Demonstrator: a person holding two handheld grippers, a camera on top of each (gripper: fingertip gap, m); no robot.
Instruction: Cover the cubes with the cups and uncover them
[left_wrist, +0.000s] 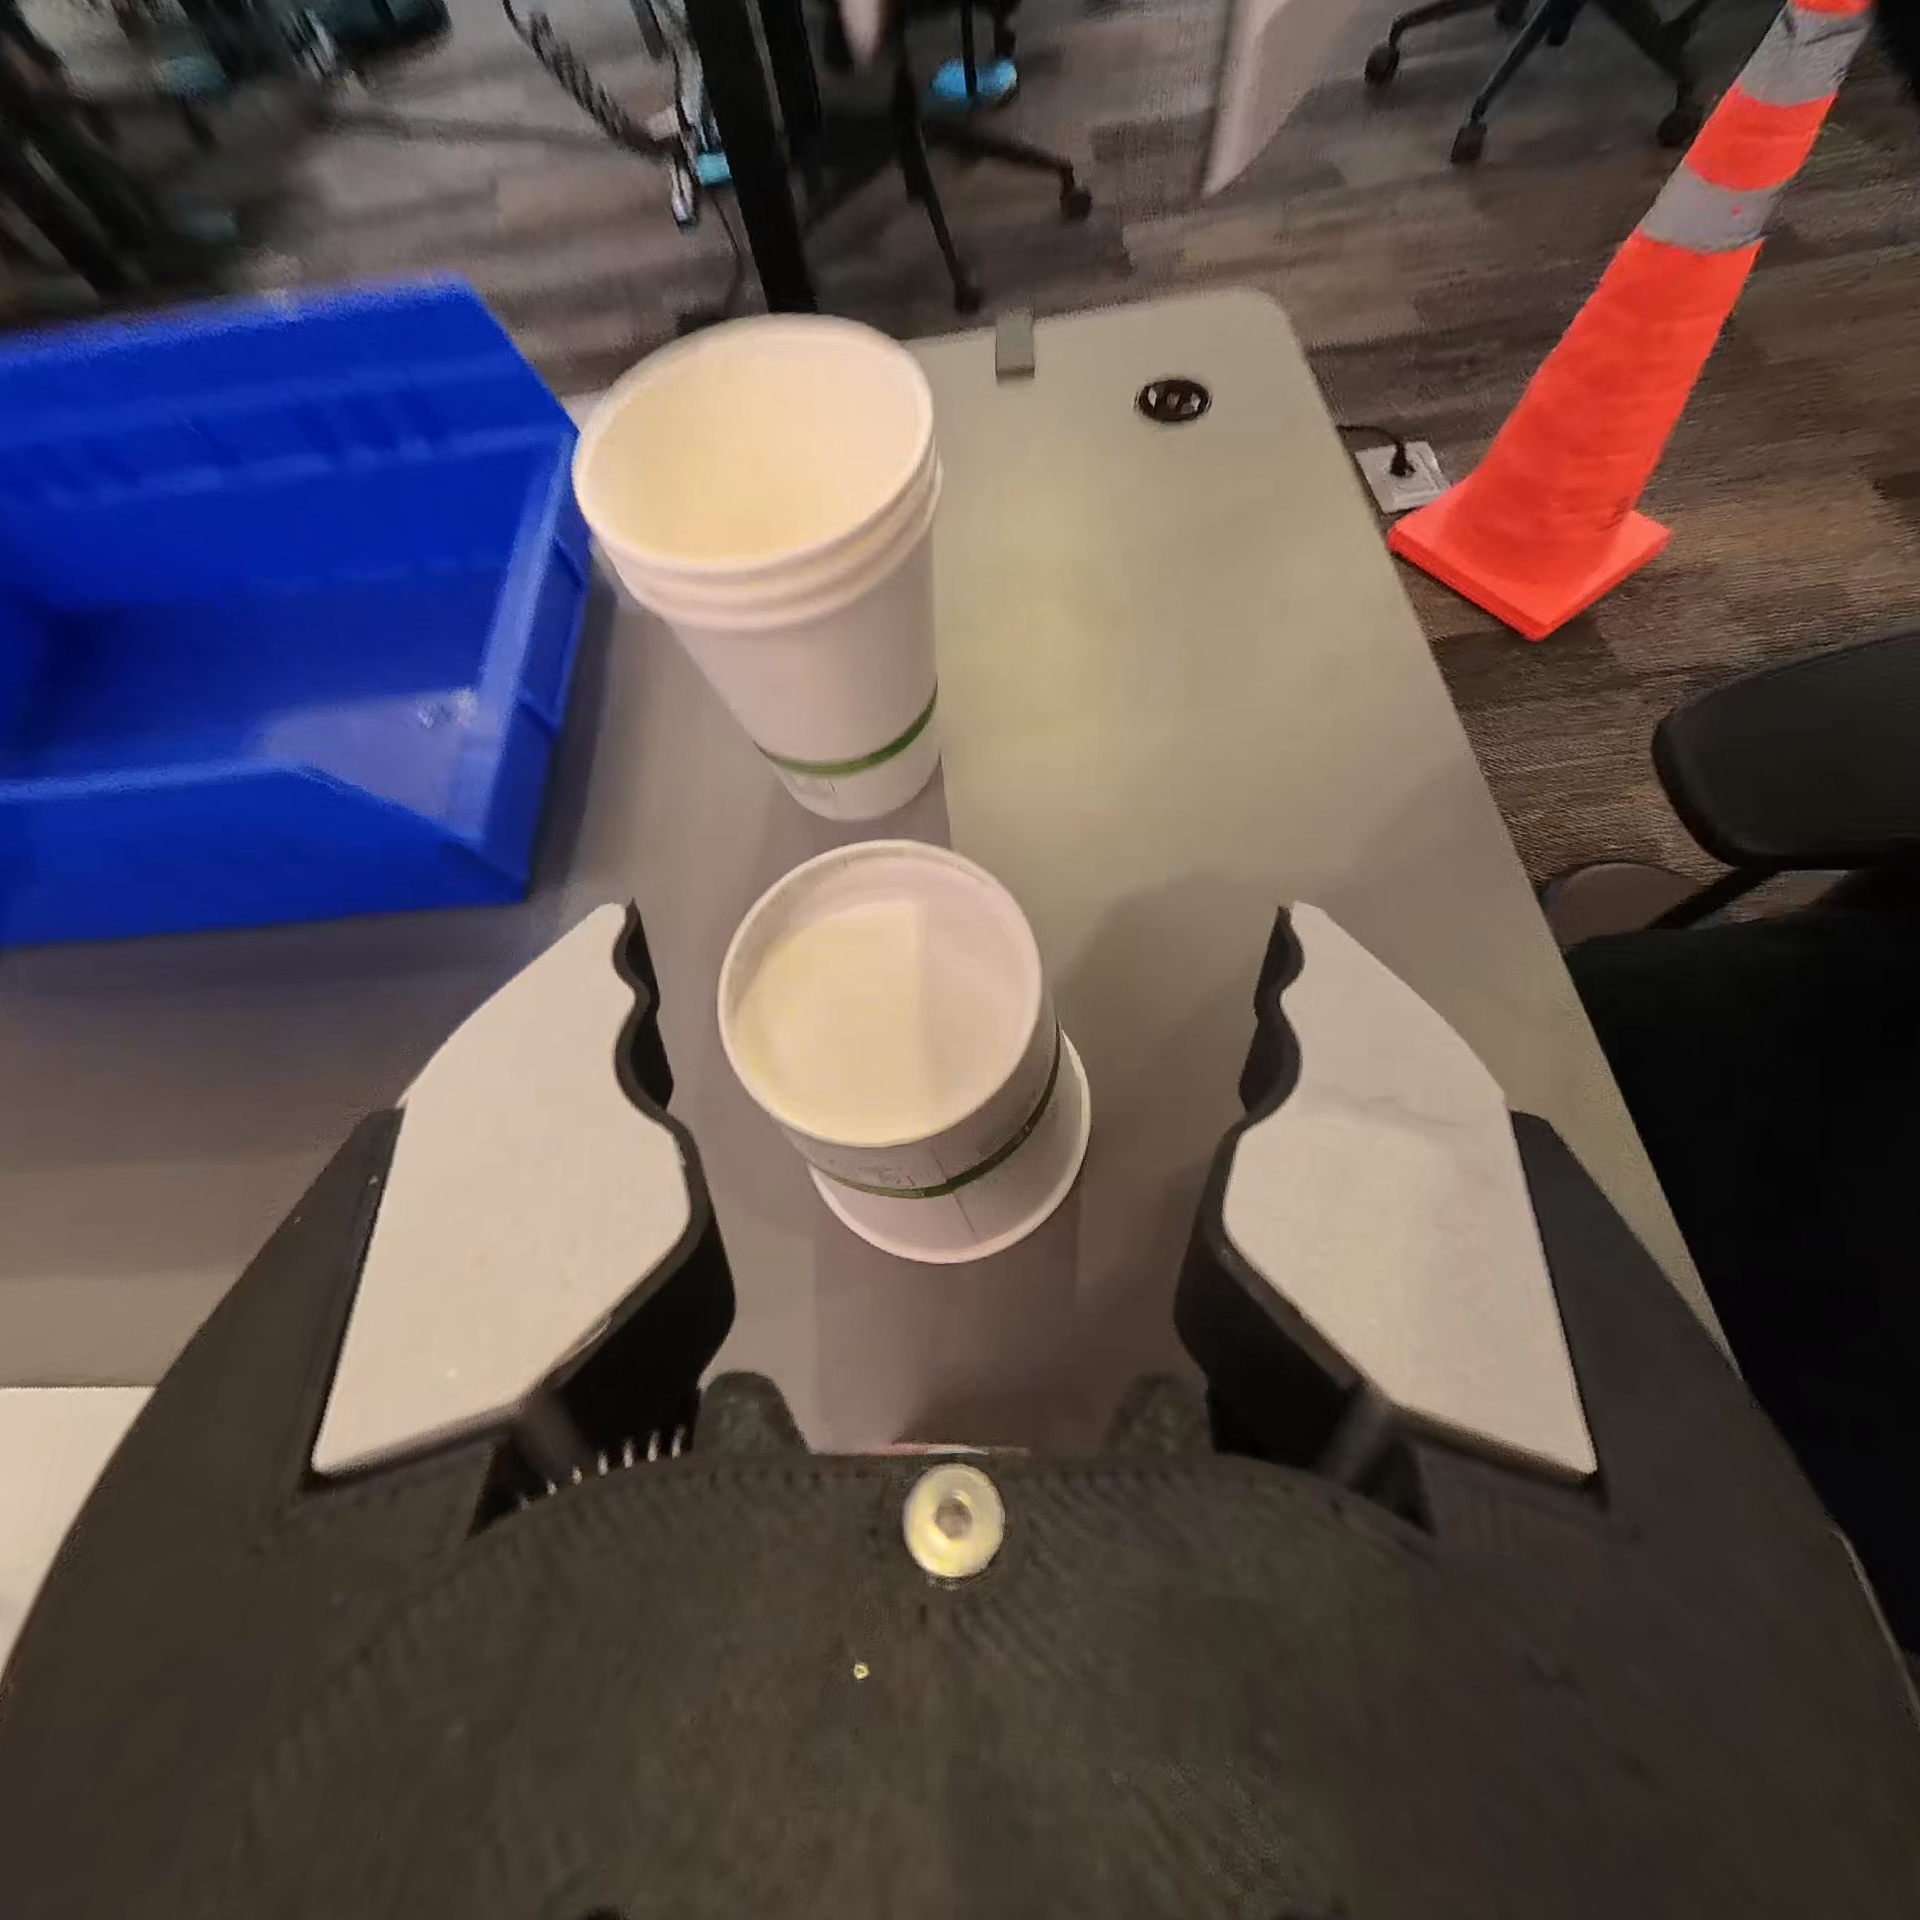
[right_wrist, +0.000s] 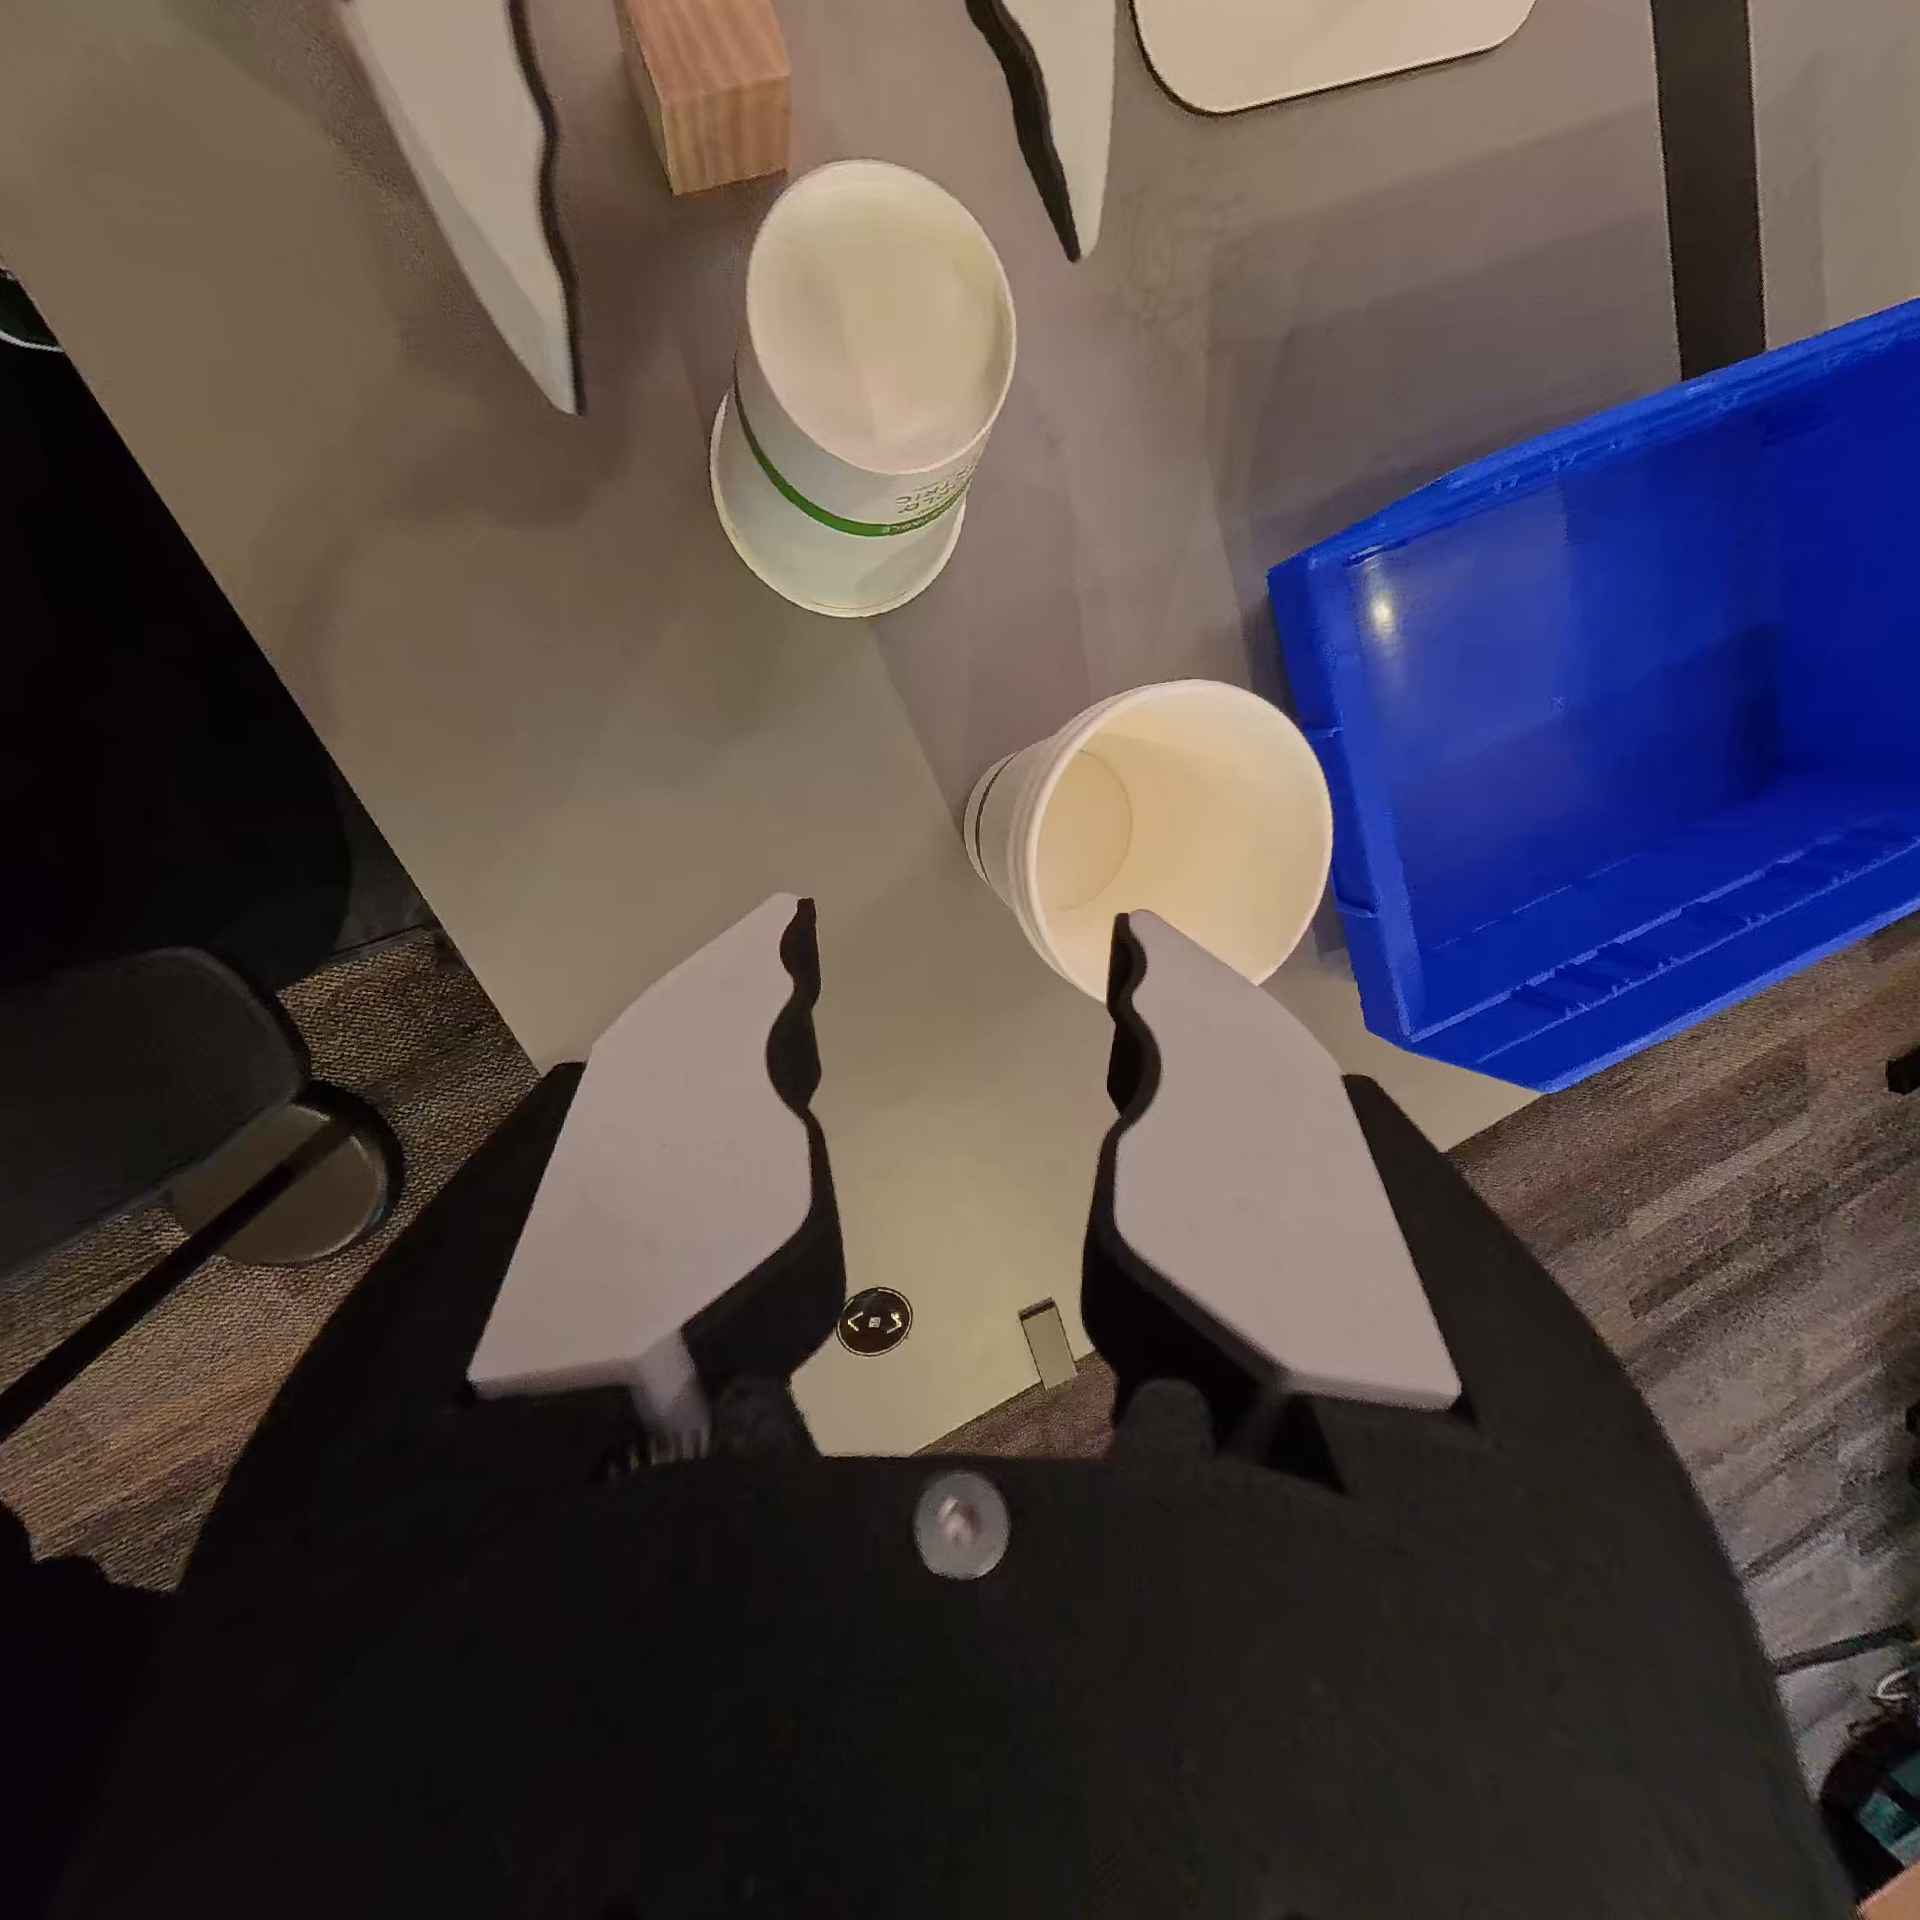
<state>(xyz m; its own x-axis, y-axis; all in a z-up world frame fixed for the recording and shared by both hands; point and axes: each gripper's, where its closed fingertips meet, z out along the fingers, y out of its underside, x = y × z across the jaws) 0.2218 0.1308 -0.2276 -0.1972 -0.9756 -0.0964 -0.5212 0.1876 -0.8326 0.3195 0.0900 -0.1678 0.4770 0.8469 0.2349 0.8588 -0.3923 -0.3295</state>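
A white paper cup with a green band (left_wrist: 904, 1060) stands upside down on the grey table (left_wrist: 1164, 644). It sits between the fingers of my left gripper (left_wrist: 956, 914), which is open and not touching it. What is under the cup is hidden. A stack of upright white cups (left_wrist: 769, 540) stands farther off. In the right wrist view, my right gripper (right_wrist: 966, 925) is open and empty, its right fingertip (right_wrist: 1143, 935) in front of the stack's (right_wrist: 1164, 831) rim. A wooden cube (right_wrist: 717, 94) stands uncovered beyond the upside-down cup (right_wrist: 862, 395), between the left gripper's fingers (right_wrist: 468, 208).
A blue plastic bin (left_wrist: 260, 623) (right_wrist: 1621, 727) sits at the table's edge beside the cup stack. An orange traffic cone (left_wrist: 1621, 395) stands on the floor past the table. A black chair (left_wrist: 1787, 769) is by the right edge. A white pad (right_wrist: 1330, 42) lies on the table.
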